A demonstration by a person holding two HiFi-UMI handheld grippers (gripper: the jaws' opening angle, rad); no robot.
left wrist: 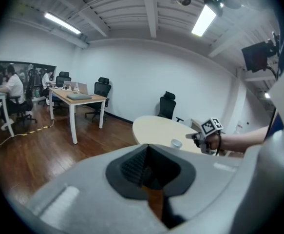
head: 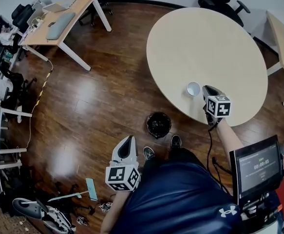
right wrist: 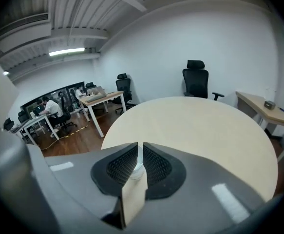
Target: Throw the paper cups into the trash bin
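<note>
Person's blue top (head: 180, 199) fills btm of head view. Left gripper (head: 128, 139) sits just ahead, over wood floor (head: 98, 111), jaws closed, nothing in them. Right gripper (head: 205, 88) is out over round counter (head: 205, 43), jaws w/ only a thin slit, tips just beside paper cup (head: 193, 88), no grip. Cup upright nr counter's near edge. Black trash bin (head: 158, 125) on floor below, by shoes (head: 176, 141).
</note>
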